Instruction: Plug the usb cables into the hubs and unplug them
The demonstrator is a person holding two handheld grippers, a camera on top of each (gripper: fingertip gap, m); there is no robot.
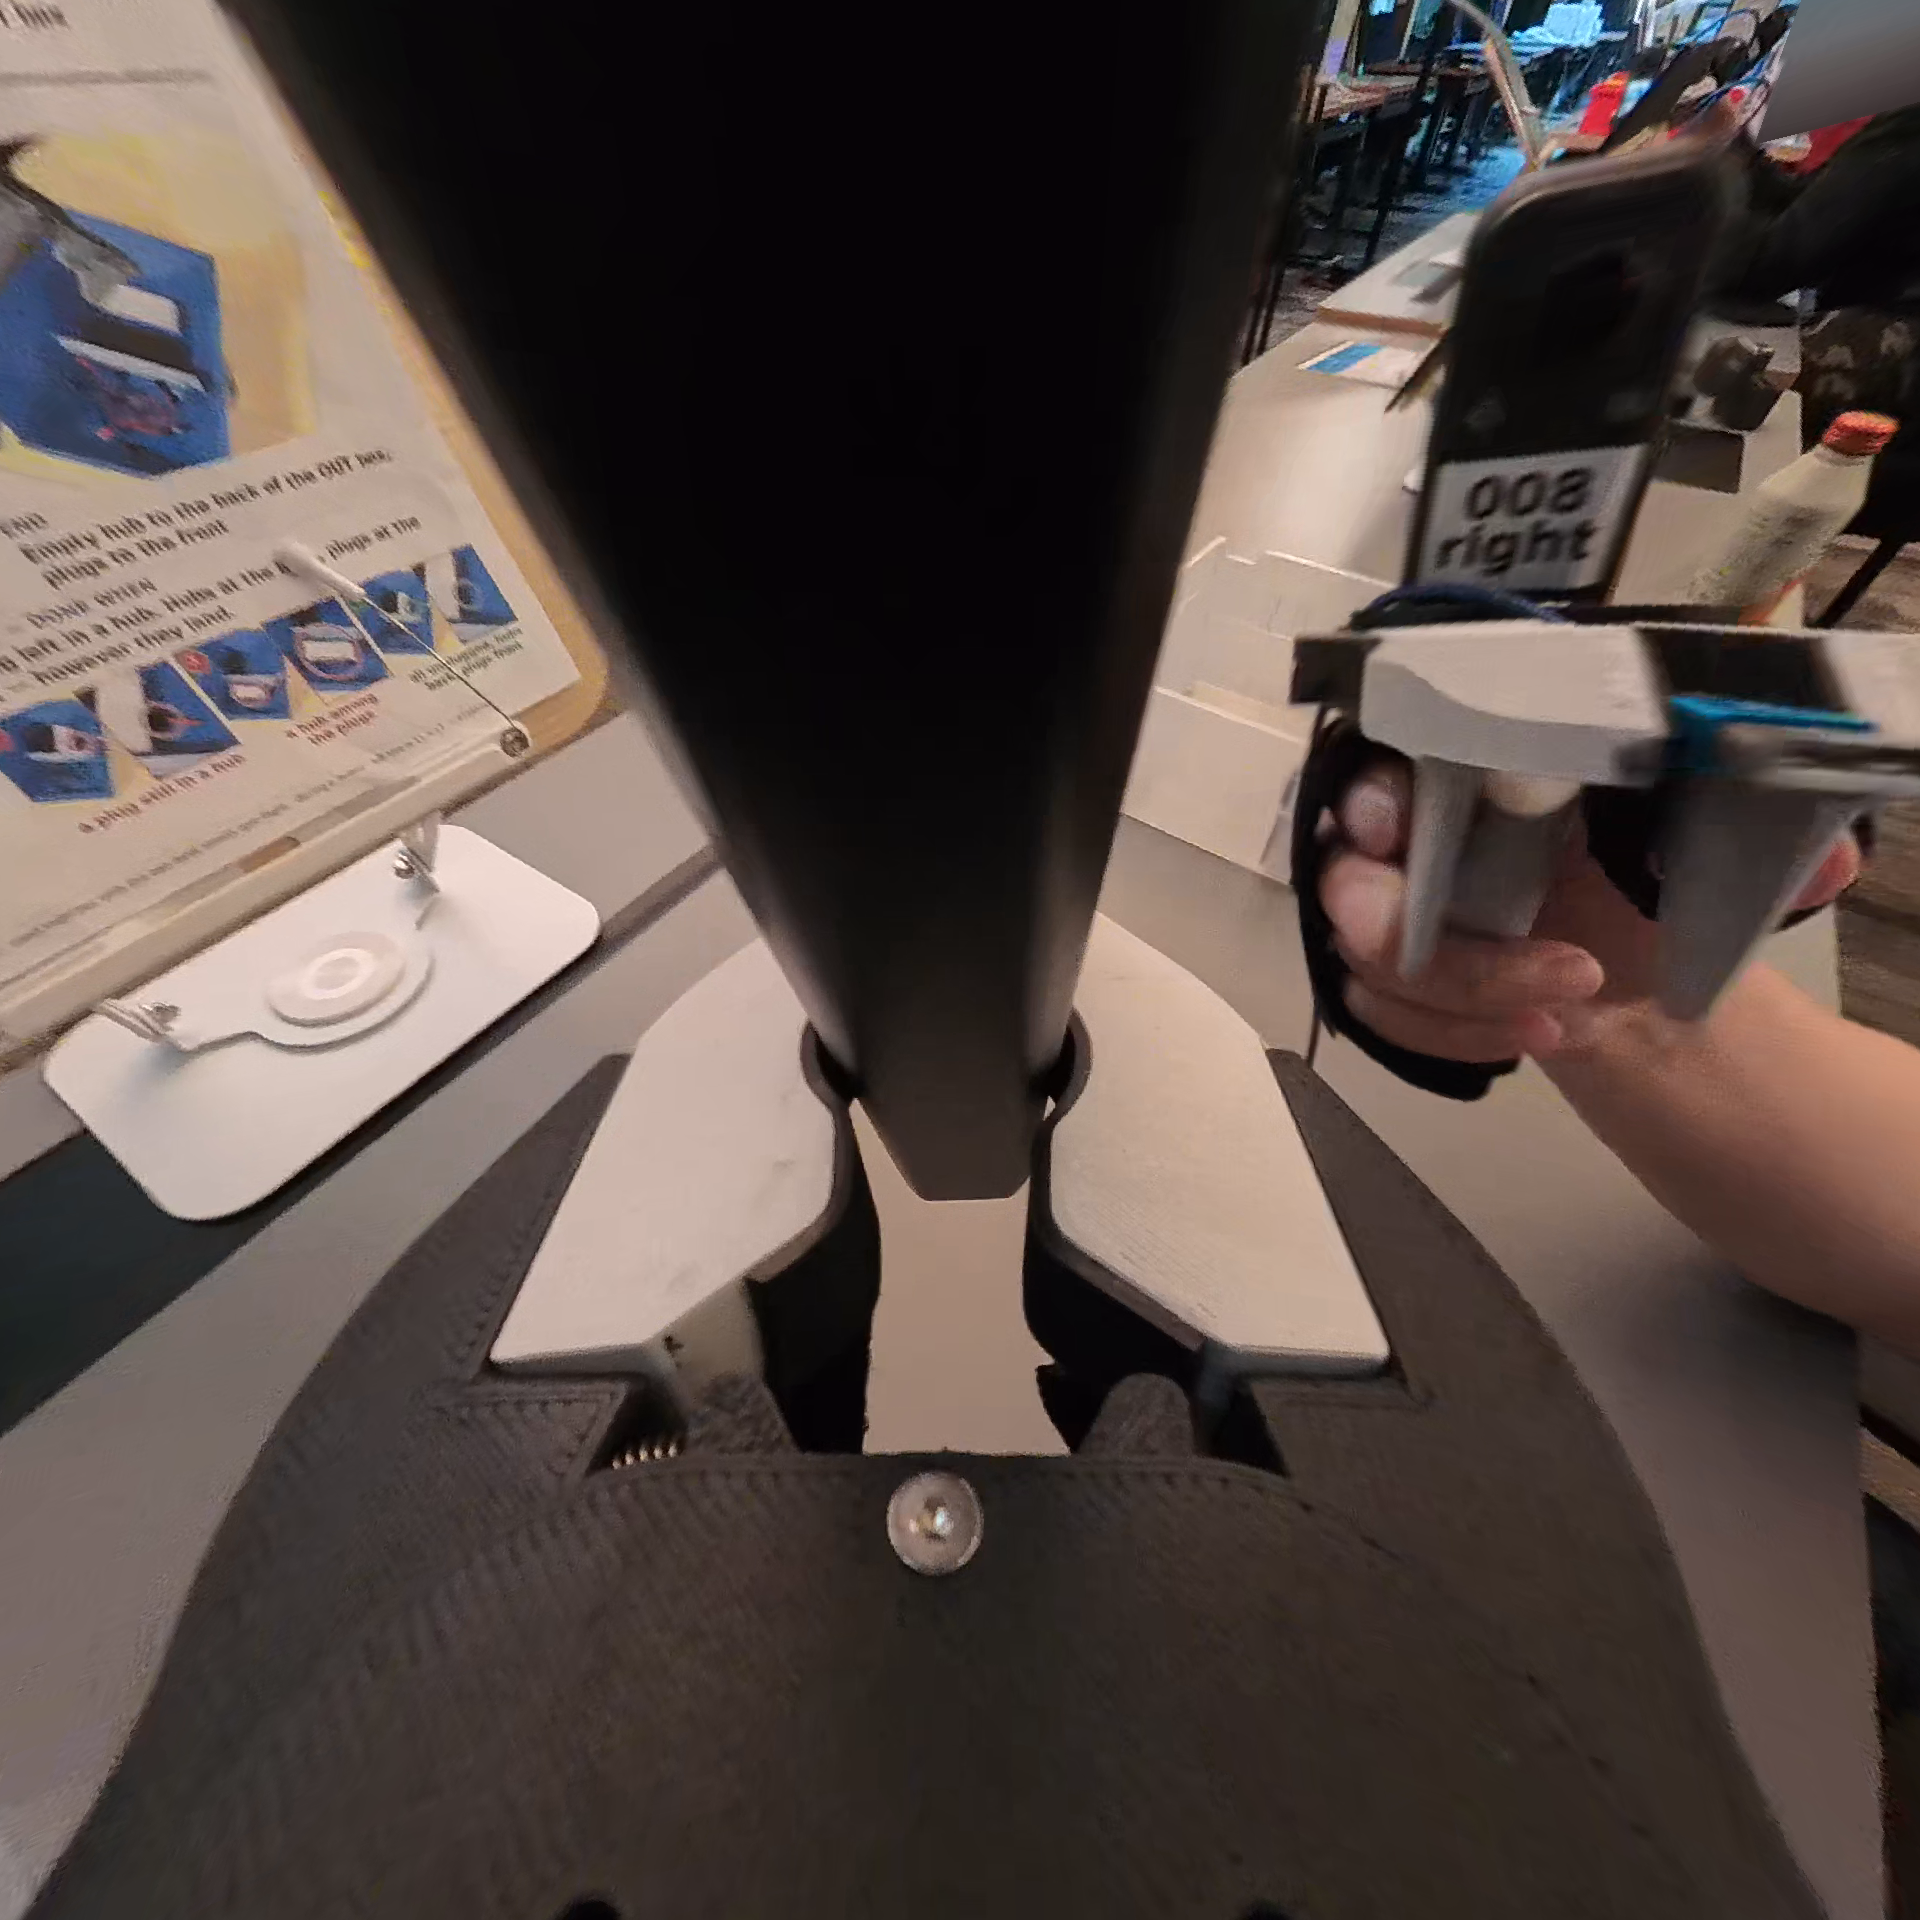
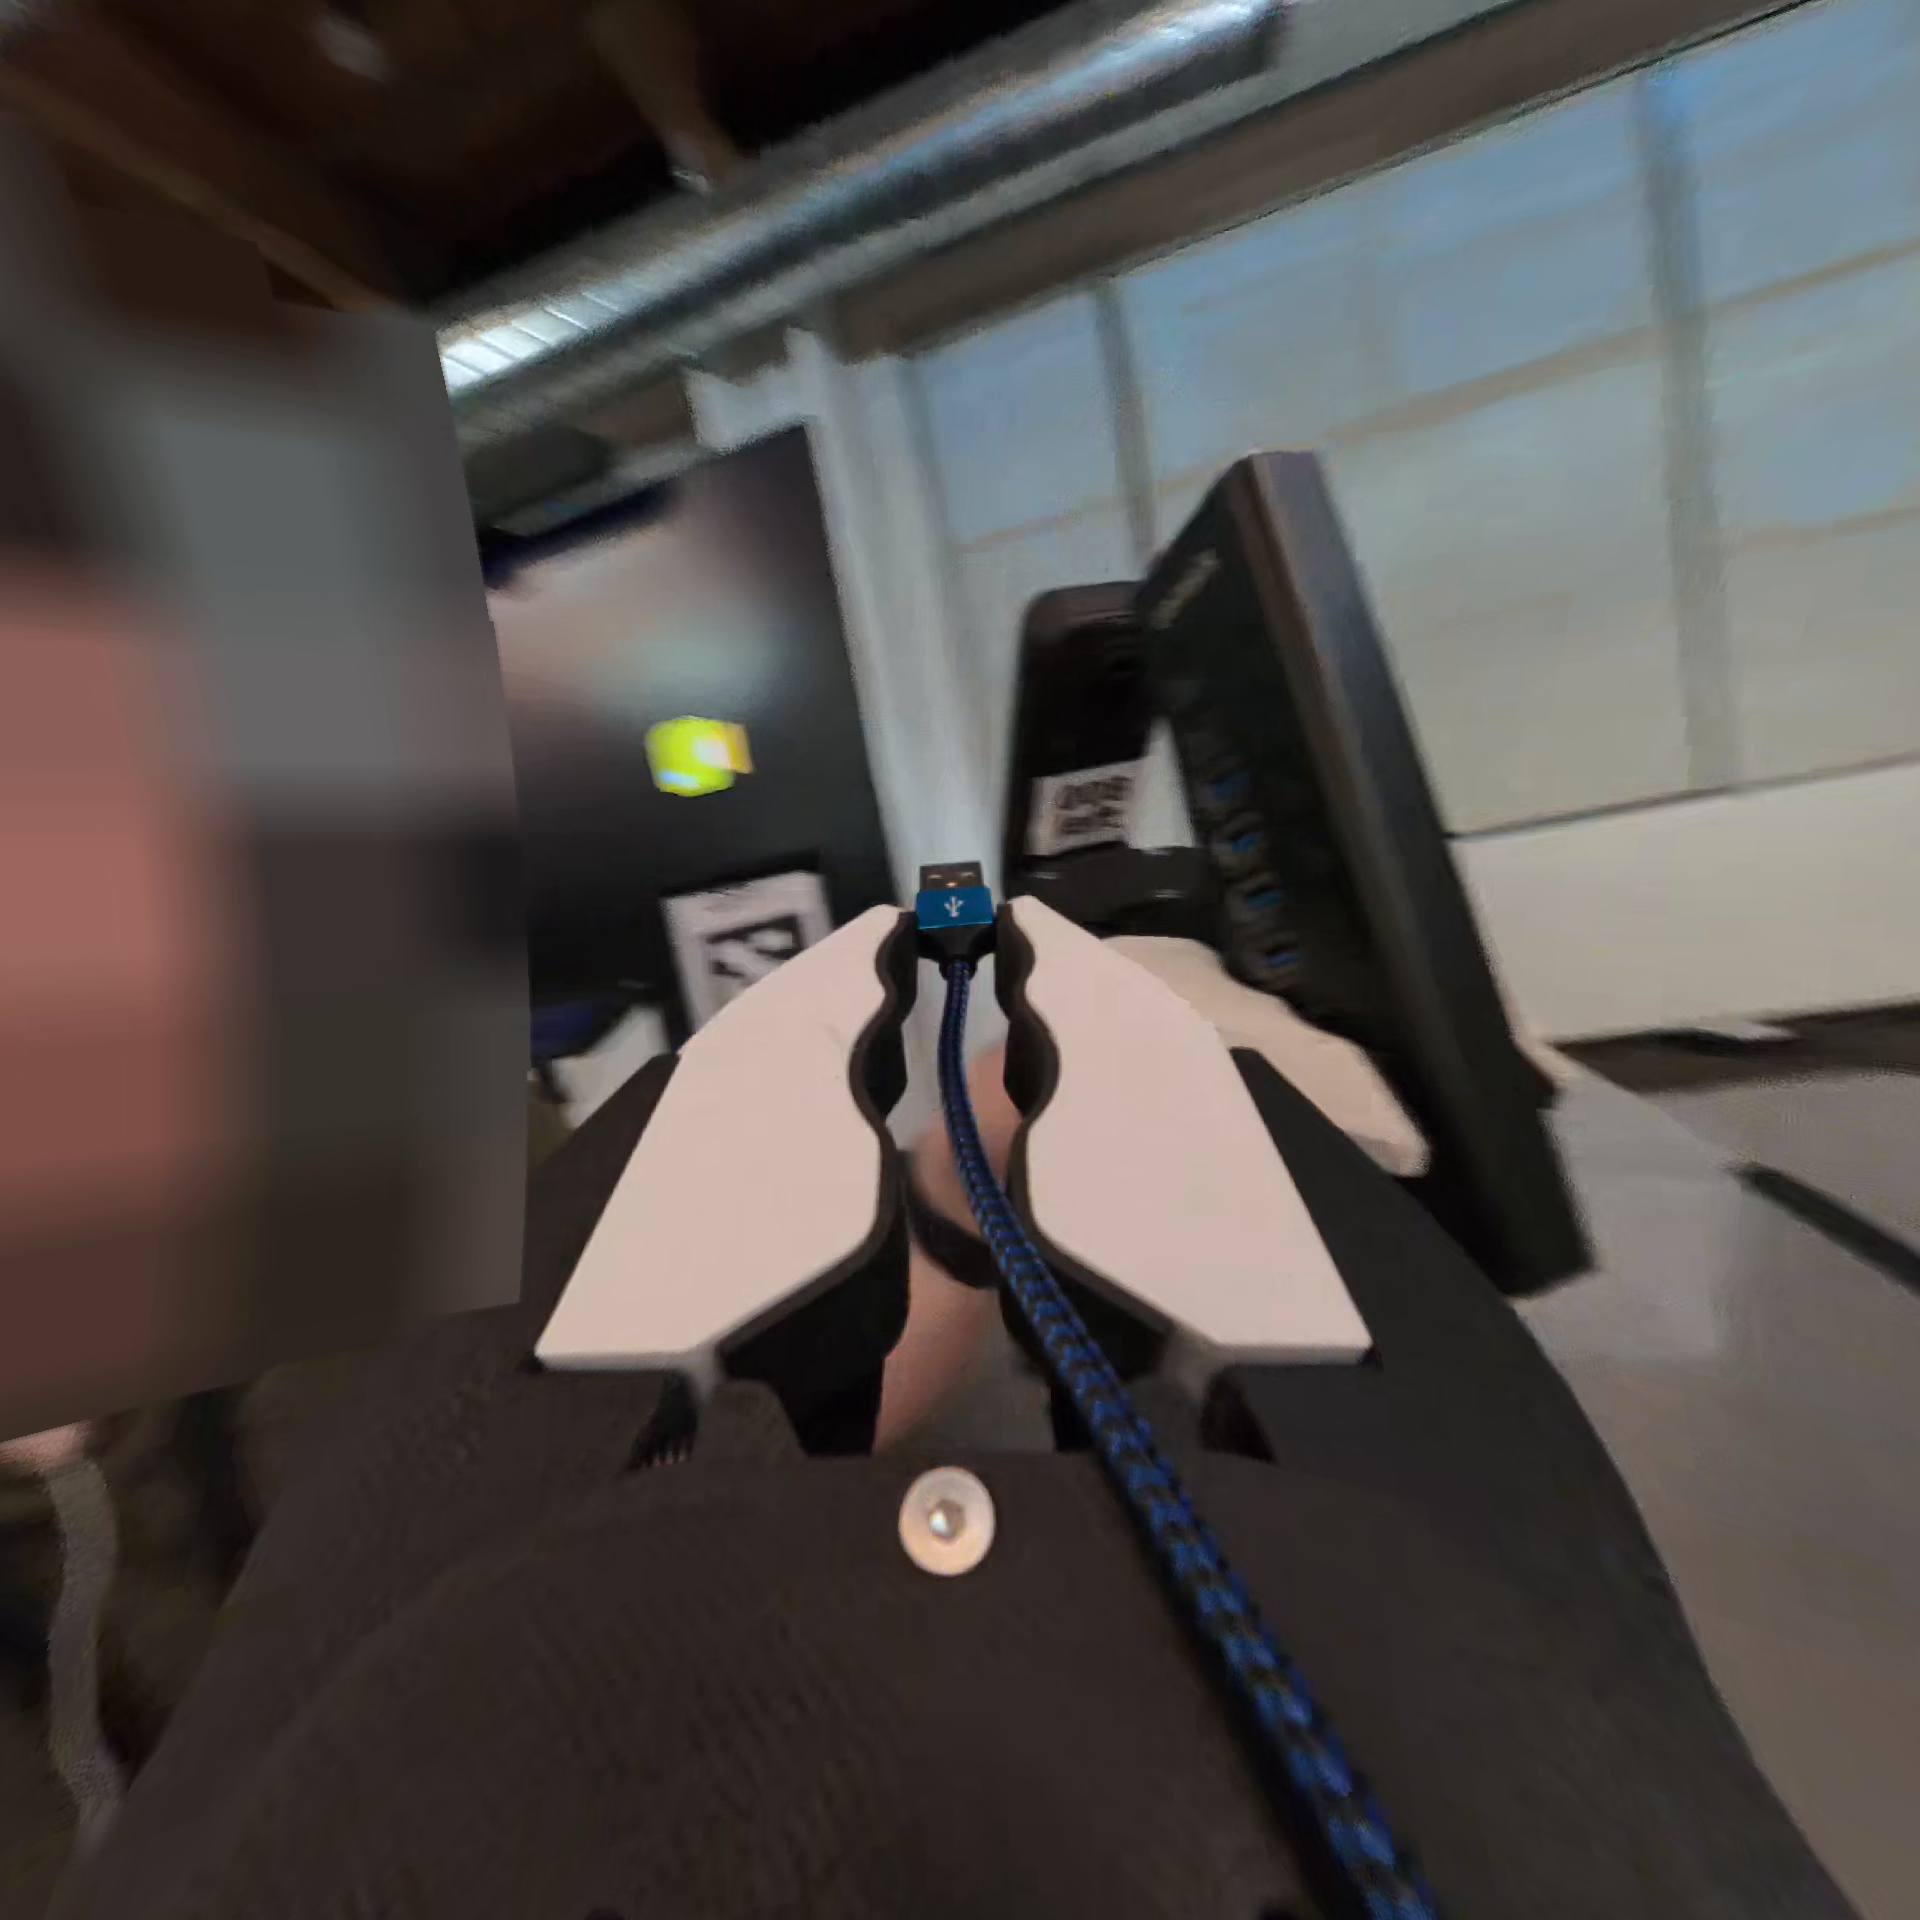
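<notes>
My left gripper [image 1: 945, 1060] is shut on a long black USB hub [image 1: 883, 520], which fills the middle of the left wrist view and stands up from the jaws. In the right wrist view the hub [image 2: 1320, 831] leans at the right, with a row of blue ports on its side. One white left finger [image 2: 1309, 1049] shows behind it. My right gripper [image 2: 951, 925] is shut on a blue USB plug [image 2: 951, 906] with its metal tip pointing forward. The blue-black braided cable [image 2: 1039, 1247] trails back over the gripper. The plug is short of the hub and to its left. The right gripper [image 1: 1325, 670] also shows at the right of the left wrist view.
A printed instruction sheet [image 1: 208, 520] leans on a stand with a white base plate [image 1: 312, 1018] at the left on the grey table [image 1: 1351, 1122]. White boxes [image 1: 1226, 665] and a white bottle with an orange cap [image 1: 1797, 509] stand behind. A hand [image 1: 1455, 977] holds the right gripper's handle. A dark screen [image 2: 675, 727] stands behind.
</notes>
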